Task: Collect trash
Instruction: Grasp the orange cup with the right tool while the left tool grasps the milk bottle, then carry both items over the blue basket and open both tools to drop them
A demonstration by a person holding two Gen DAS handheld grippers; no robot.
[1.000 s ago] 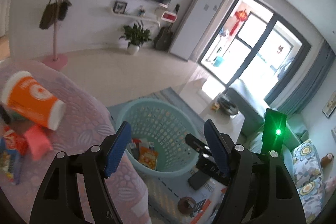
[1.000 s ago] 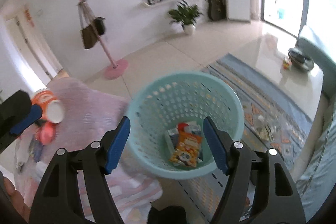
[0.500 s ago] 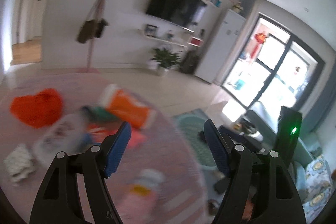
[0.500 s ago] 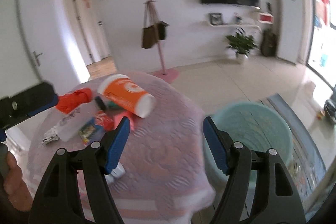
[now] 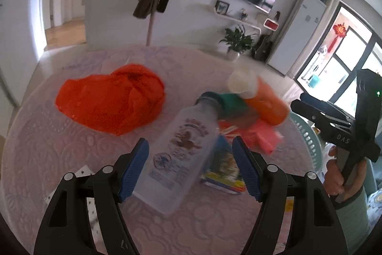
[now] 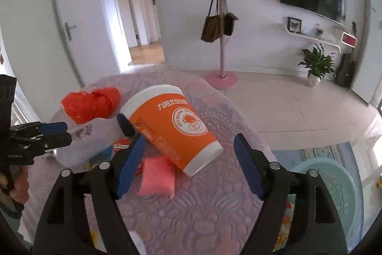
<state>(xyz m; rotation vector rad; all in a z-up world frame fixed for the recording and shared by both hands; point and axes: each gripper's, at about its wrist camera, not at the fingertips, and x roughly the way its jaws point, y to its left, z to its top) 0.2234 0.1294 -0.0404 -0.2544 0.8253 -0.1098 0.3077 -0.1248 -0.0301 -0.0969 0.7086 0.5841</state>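
I see a round tabletop (image 5: 71,140) under a pinkish-lilac patterned cloth. Lying on it: crumpled red plastic bag (image 5: 112,99), clear plastic bottle (image 5: 181,149) on its side with dark cap, colourful flat packet (image 5: 224,169) partly under the bottle, pink wad (image 6: 156,176), orange paper cup (image 6: 172,128) tipped over and resting on the pile, small white printed wrapper (image 5: 82,171) near the edge. Green item (image 5: 232,104) under the cup, blurred.
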